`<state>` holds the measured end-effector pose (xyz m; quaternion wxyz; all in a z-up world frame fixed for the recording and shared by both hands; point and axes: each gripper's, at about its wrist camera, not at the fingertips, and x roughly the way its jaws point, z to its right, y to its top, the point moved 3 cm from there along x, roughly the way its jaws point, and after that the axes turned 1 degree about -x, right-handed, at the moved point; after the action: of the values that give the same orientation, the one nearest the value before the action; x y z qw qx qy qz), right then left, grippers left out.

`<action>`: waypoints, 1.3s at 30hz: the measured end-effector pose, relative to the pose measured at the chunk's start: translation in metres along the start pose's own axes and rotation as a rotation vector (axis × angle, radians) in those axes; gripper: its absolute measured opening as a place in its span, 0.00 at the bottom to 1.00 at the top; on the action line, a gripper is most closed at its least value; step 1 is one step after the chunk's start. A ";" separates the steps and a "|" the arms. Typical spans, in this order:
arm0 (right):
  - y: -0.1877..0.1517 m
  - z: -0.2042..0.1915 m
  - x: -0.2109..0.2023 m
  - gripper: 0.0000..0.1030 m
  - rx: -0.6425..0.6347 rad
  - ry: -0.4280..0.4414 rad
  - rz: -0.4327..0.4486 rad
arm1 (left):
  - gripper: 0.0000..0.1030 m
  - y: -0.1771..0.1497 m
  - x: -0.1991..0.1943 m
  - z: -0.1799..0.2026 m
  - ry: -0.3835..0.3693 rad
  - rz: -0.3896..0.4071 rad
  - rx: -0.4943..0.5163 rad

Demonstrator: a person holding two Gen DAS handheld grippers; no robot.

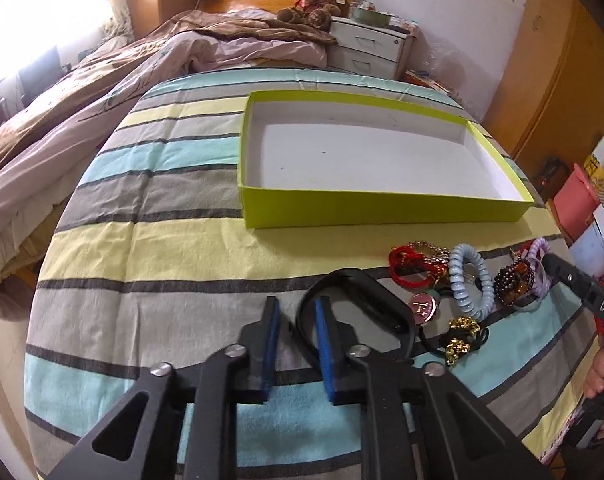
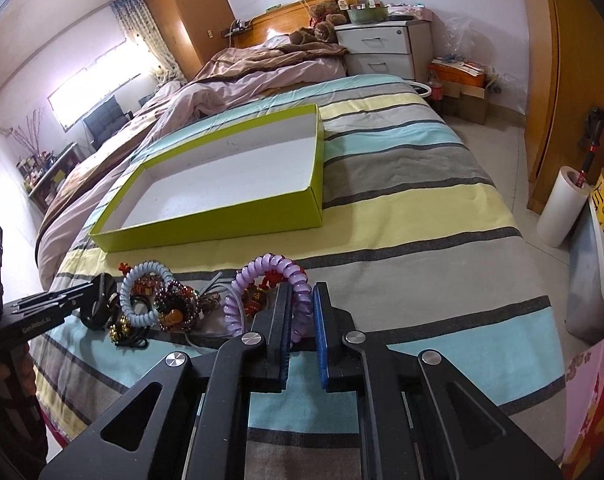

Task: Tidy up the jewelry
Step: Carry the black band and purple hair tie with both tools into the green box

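Bedspread (image 1: 149,248) carries a green box (image 1: 382,210), empty, at the far side; lift both catches clear of the jewelry pile (image 1: 454,280) slowly, then lower them inside. Left gripper (image 1: 295,316) is clenched on a black band (image 1: 366,300); right gripper (image 2: 302,312) pinches the purple coil (image 2: 277,276) between its pads

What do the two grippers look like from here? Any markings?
Both the left gripper and the right gripper are matte black linkages with silver rivets and blue pads on flat fingers. Seen from the opposite camera, each body carries white lettering, only partly legible. No cables or sleeves are visible.
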<state>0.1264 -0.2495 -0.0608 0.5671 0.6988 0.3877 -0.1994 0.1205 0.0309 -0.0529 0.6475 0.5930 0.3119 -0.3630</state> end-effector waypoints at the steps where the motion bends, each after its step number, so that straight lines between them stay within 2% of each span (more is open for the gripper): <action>1: 0.000 0.001 -0.002 0.10 0.007 0.001 0.009 | 0.13 0.000 0.000 0.001 0.003 0.002 0.008; 24: 0.015 -0.005 -0.032 0.10 0.030 -0.009 0.128 | 0.10 0.010 -0.028 -0.003 -0.037 0.078 -0.010; 32: 0.030 -0.011 -0.038 0.10 0.019 -0.013 0.154 | 0.10 0.026 -0.043 0.001 -0.069 0.119 0.000; 39: 0.050 -0.017 -0.029 0.10 -0.006 -0.012 0.142 | 0.10 0.050 -0.039 -0.004 -0.091 0.124 -0.018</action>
<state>0.1443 -0.2450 -0.0030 0.5842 0.7216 0.3343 -0.1620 0.1417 0.0404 0.0069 0.6876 0.5881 0.2482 -0.3461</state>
